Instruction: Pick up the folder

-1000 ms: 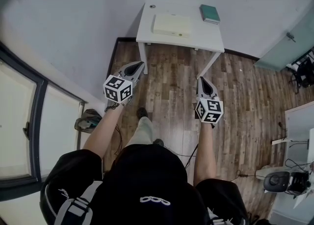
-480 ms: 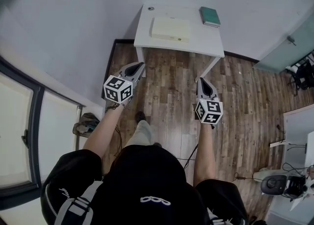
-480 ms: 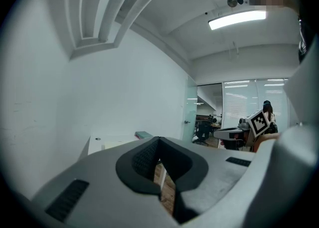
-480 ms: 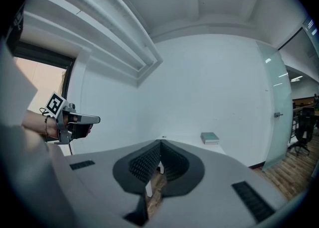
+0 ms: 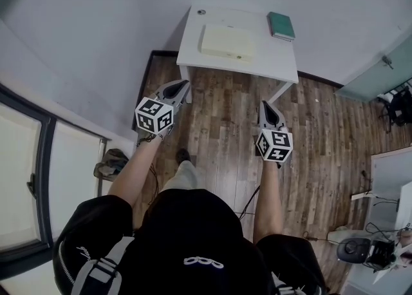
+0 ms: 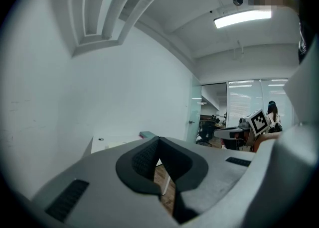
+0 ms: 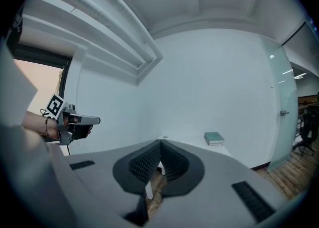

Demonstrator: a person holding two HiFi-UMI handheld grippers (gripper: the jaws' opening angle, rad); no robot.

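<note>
A pale cream folder [image 5: 226, 42] lies flat on a small white table [image 5: 193, 42] against the wall, at the top of the head view. A green book [image 5: 281, 26] sits at the table's back right corner and shows in the right gripper view too [image 7: 214, 138]. My left gripper [image 5: 183, 85] and right gripper [image 5: 264, 104] are held out side by side over the wooden floor, short of the table. Both are shut with nothing between the jaws. In the left gripper view the left gripper [image 6: 158, 138] points toward the table's top [image 6: 107, 142].
A white wall runs behind the table. A glass door [image 5: 380, 68] stands at the right, with a desk and office chair [image 5: 360, 248] at the lower right. A window [image 5: 38, 178] fills the left side, and a bag [image 5: 111, 161] lies on the floor beside it.
The person has stepped forward, so the table and folder sit a little nearer and further right in the head view. Both grippers kept their pose and stayed shut.
</note>
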